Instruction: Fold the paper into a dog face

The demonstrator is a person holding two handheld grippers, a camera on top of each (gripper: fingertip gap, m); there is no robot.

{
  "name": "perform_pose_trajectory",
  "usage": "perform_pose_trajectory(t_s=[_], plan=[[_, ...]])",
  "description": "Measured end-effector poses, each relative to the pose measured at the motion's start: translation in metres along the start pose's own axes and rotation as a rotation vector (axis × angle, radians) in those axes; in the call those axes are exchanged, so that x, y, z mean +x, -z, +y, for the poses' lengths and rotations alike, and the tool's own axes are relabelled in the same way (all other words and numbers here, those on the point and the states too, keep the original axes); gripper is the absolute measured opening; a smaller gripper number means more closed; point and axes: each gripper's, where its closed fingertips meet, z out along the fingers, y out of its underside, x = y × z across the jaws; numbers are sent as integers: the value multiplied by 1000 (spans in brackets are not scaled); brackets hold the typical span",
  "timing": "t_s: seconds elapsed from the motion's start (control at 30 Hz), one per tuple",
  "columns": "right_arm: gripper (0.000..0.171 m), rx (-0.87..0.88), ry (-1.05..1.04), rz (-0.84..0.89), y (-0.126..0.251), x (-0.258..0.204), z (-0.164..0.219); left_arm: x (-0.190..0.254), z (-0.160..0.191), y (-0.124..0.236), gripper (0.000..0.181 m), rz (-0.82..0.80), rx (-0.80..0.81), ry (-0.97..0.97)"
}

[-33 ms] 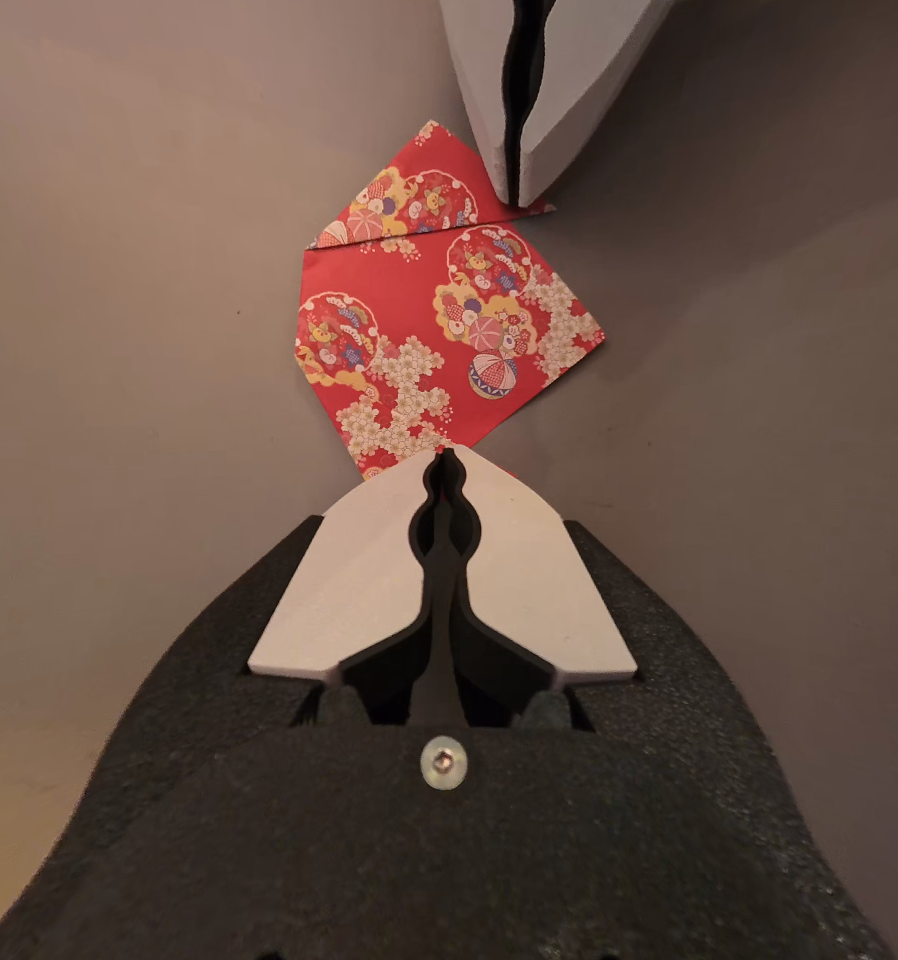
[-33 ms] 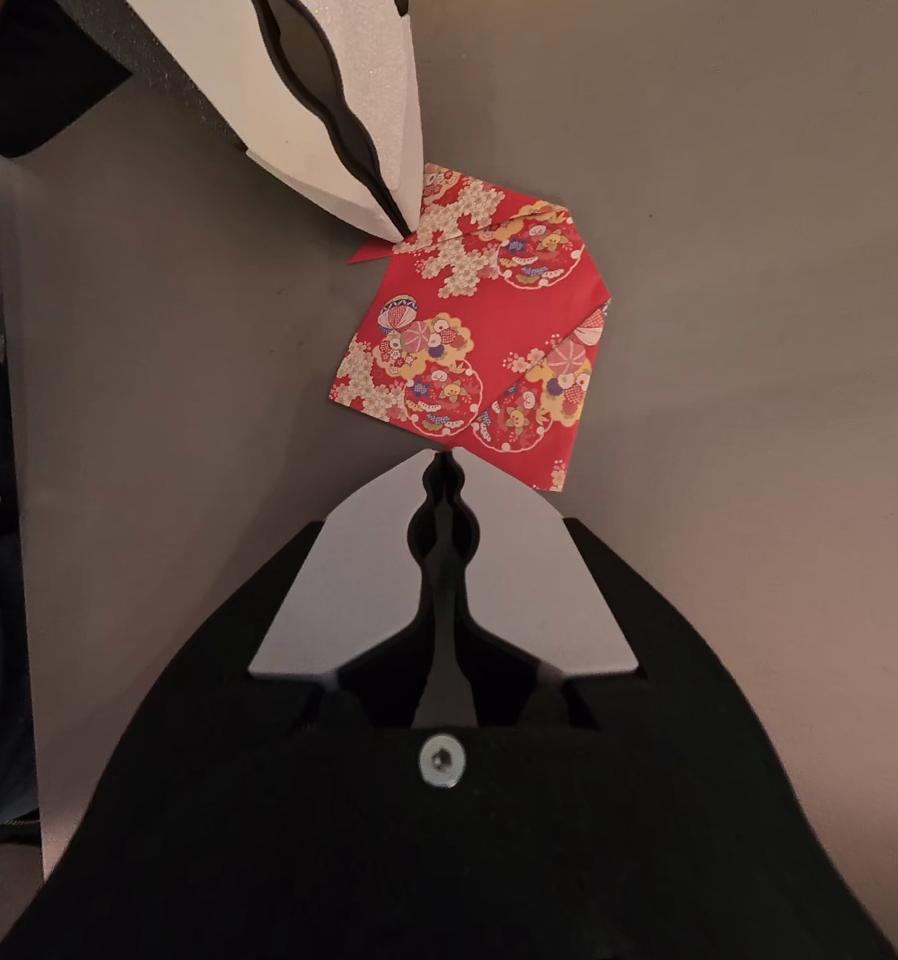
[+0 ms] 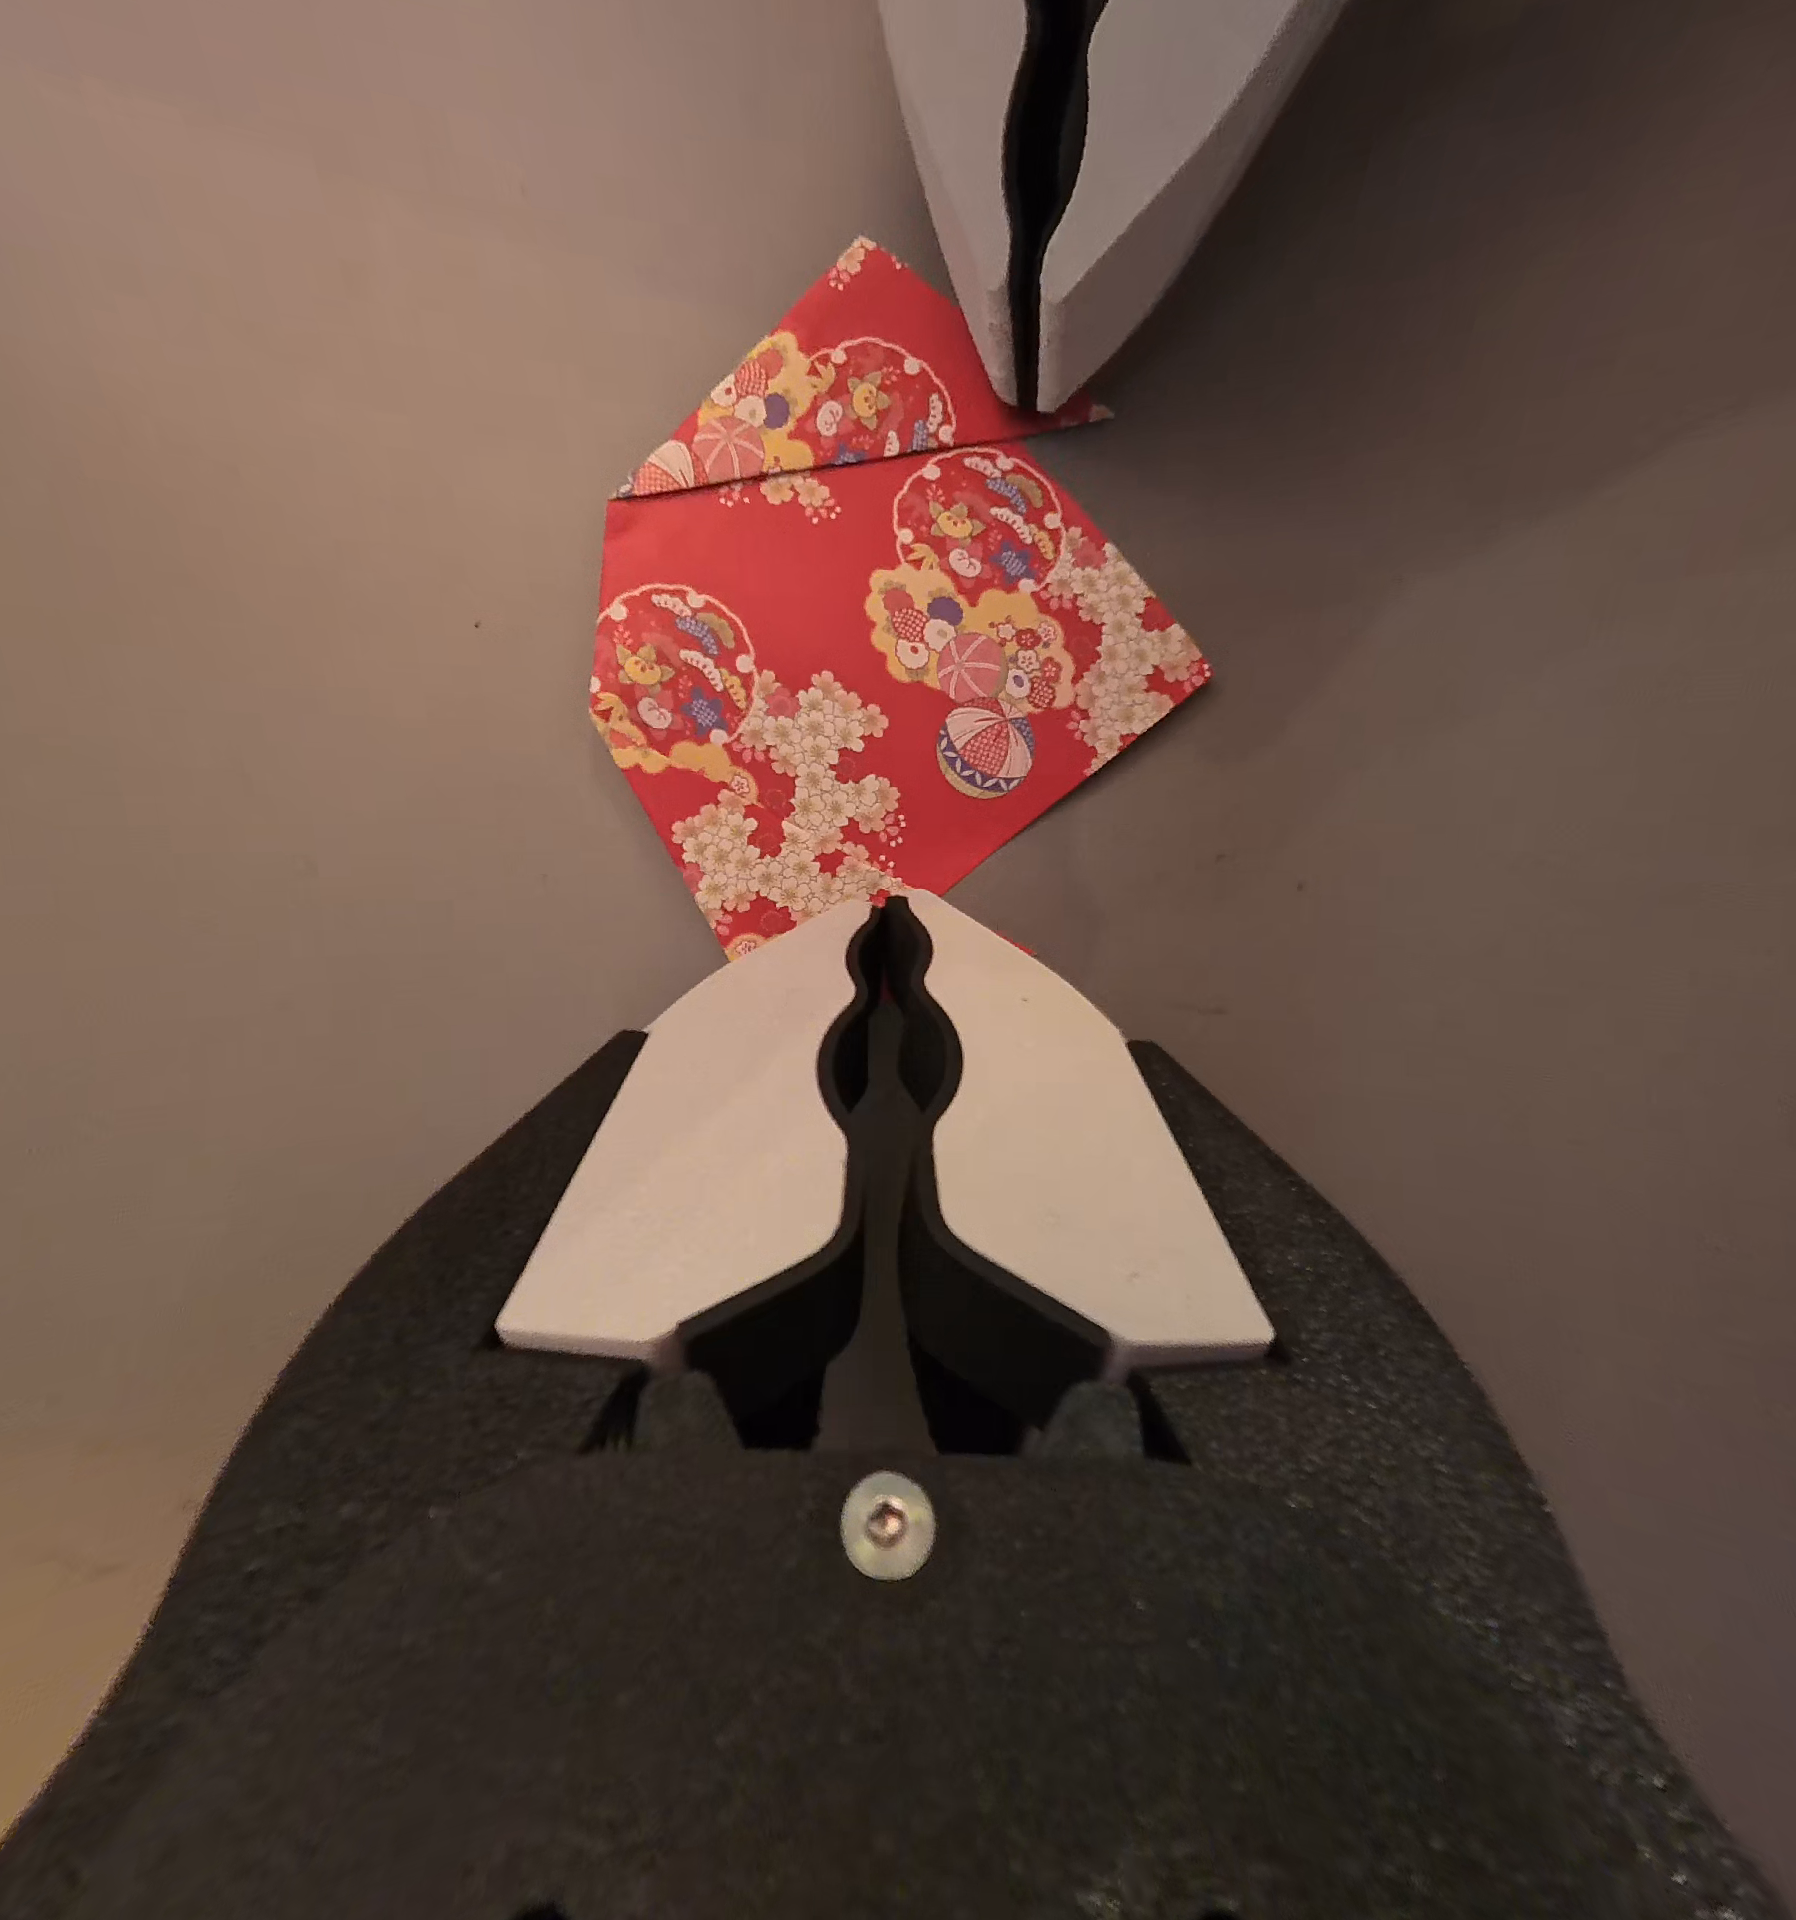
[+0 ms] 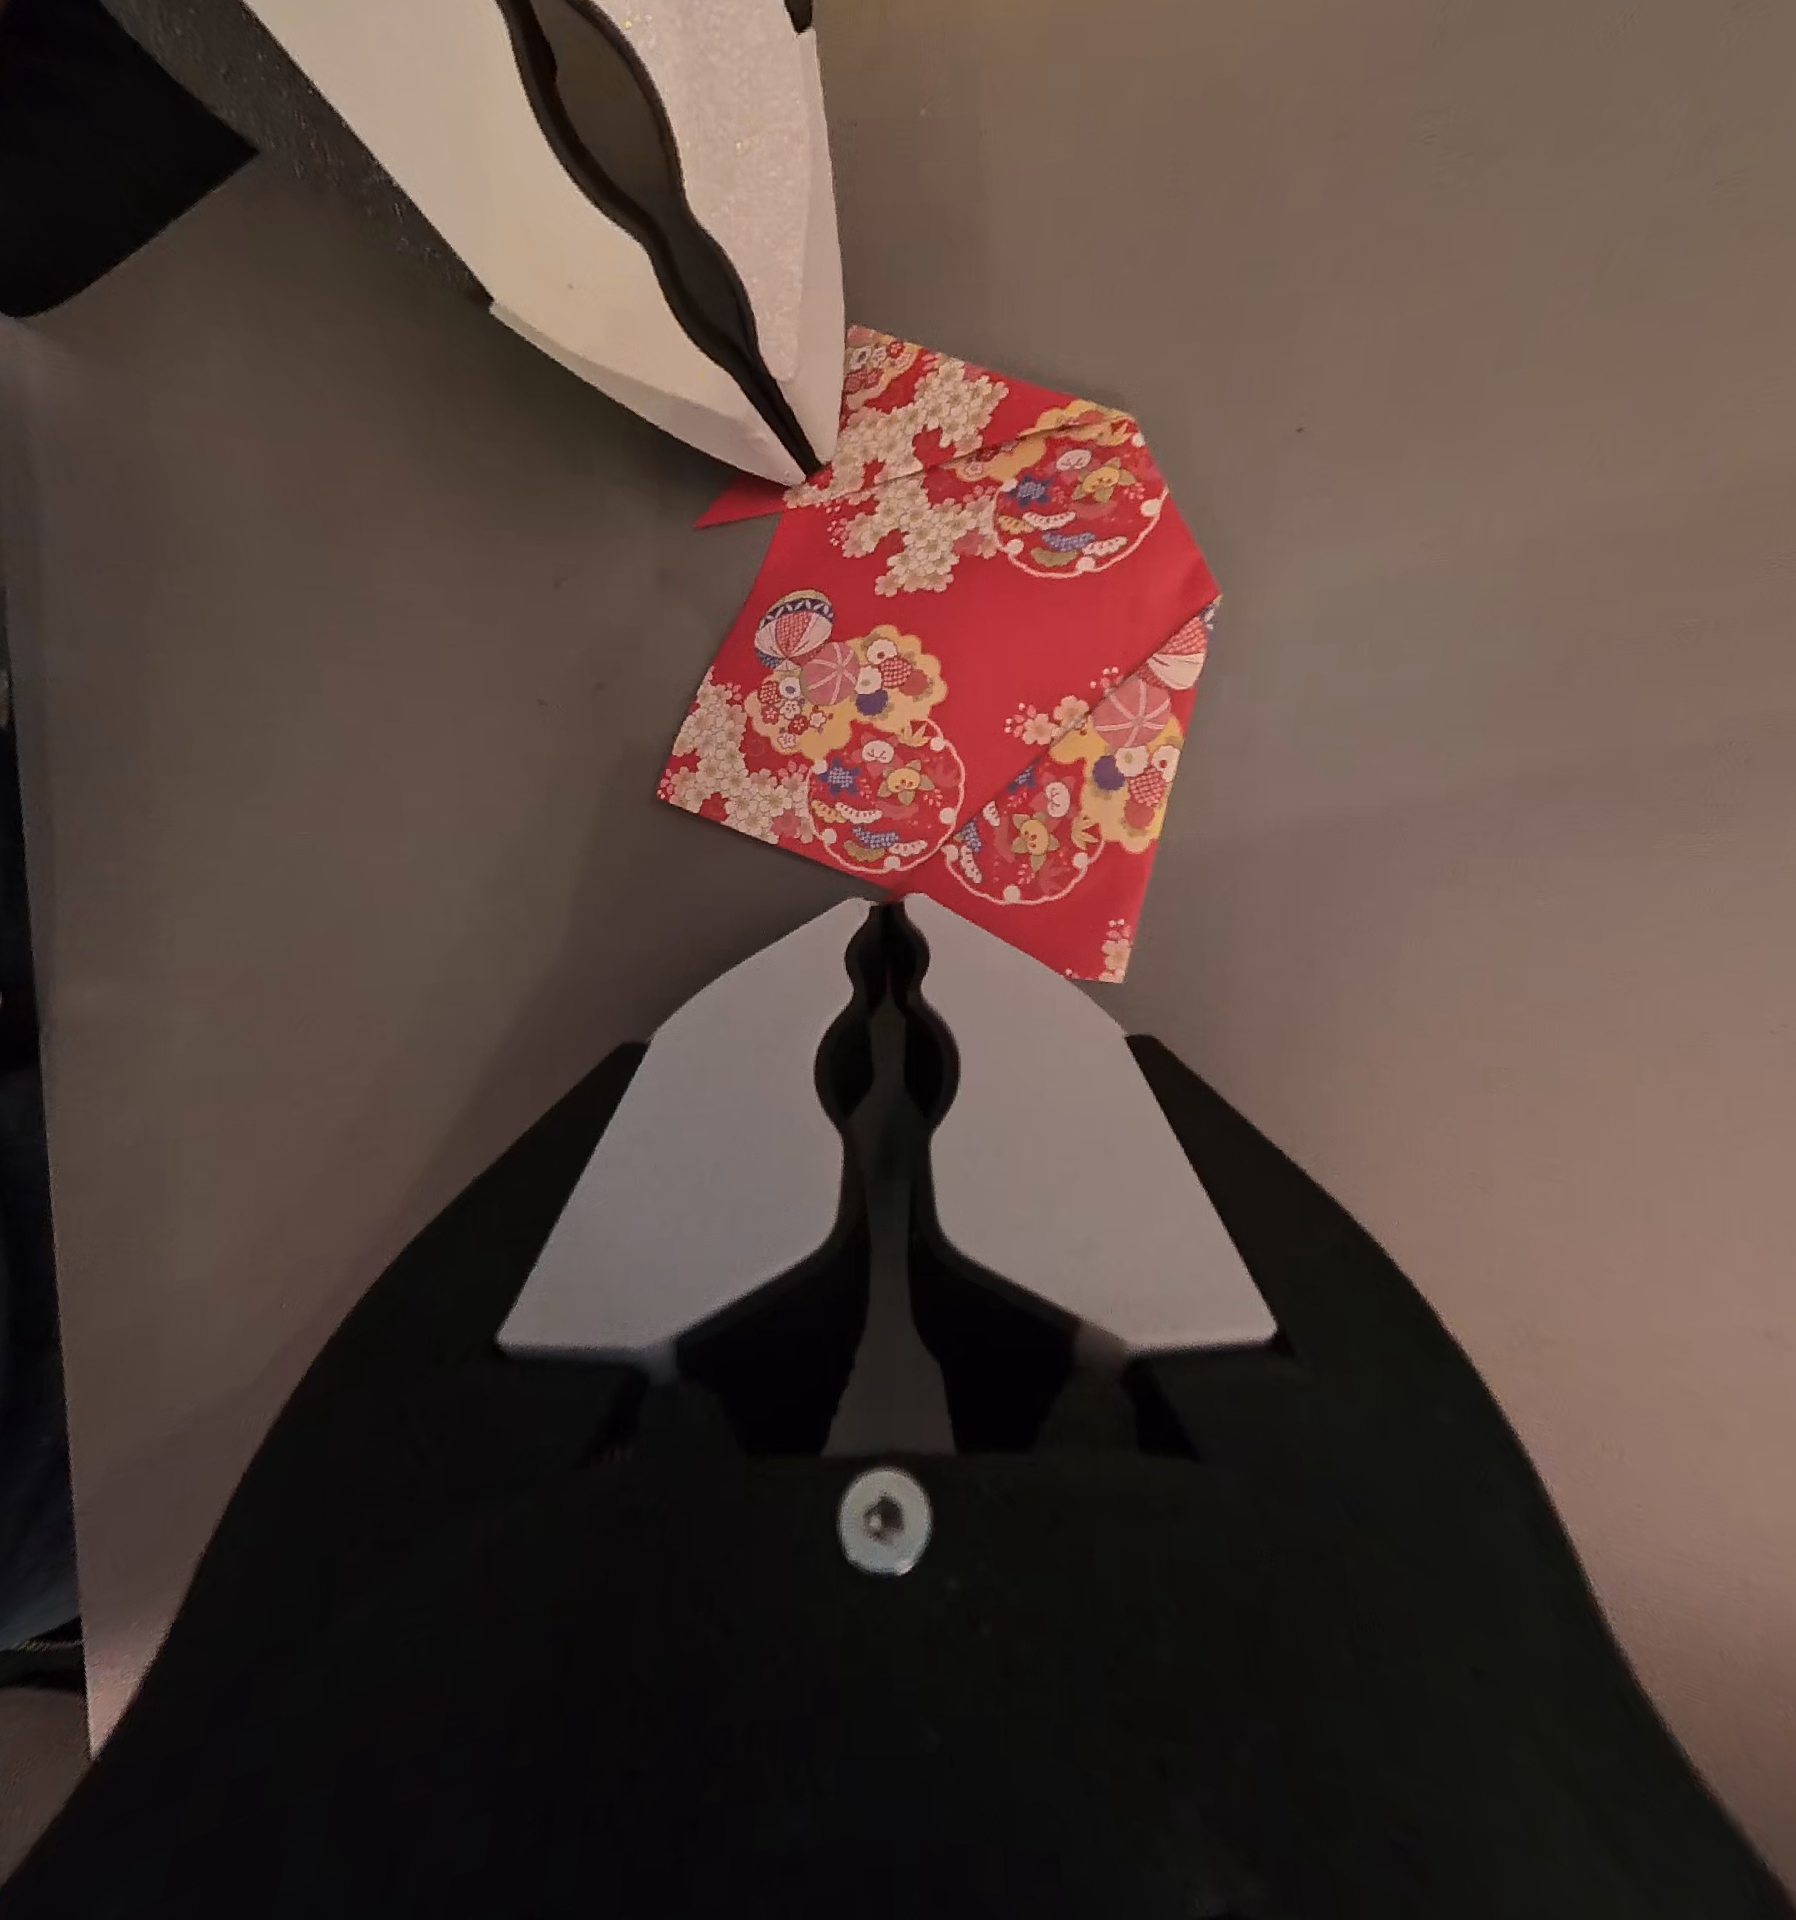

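The left gripper [image 3: 892, 906] has its jaws drawn together to a sliver, the tips pressed down on the near corner of the paper [image 3: 878, 665], pinning it against the table [image 3: 250, 520] more than gripping it, as far as I can tell. Across from it the right gripper [image 4: 889, 906] is likewise closed to a thin slit, its tips touching the opposite corner; whether a layer is actually caught between them I cannot tell. The paper lies flat between the two, red with floral medallions, already folded into a rough pentagon with one ear flap turned over at the right gripper's end and another creased at the left's. From where I stand, the step looks like firming these ear creases. To do it well, I'd keep one tip as an anchor while the other drags along the fold line, pressing straight down so the sheet doesn't skate on the smooth grey surface or spring open.
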Motion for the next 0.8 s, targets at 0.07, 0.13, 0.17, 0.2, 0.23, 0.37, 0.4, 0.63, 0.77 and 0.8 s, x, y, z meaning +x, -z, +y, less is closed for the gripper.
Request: perform_pose_trajectory(t_s=[0.07,0.13,0.17,0.2,0.23,0.37,0.4,0.63,0.77,0.8], plan=[[4,-1,4,5,0,0,0,0,0,0,0,-6,-4,-4],[4,1,7,8,0,0,0,0,-1,0,0,-8,-1,2],[4,4,10,7,0,0,0,0,-1,0,0,-9,3,4],[4,7,13,4,0,0,0,0,-1,1,0,-10,9,6],[3,9,22,4,0,0,0,1,-1,1,0,-11,15,8],[3,5,144,49,0,0,0,0,0,1,0,-12,28,15],[3,5,191,69,0,0,0,1,0,0,0,-16,24,5],[9,192,442,41,11,-62,-20,32,3,2,0,25,-21,-44],[42,180,458,122,12,-81,6,55,5,4,0,42,-37,-82],[50,160,472,167,9,-82,14,60,6,4,0,40,-44,-92]])
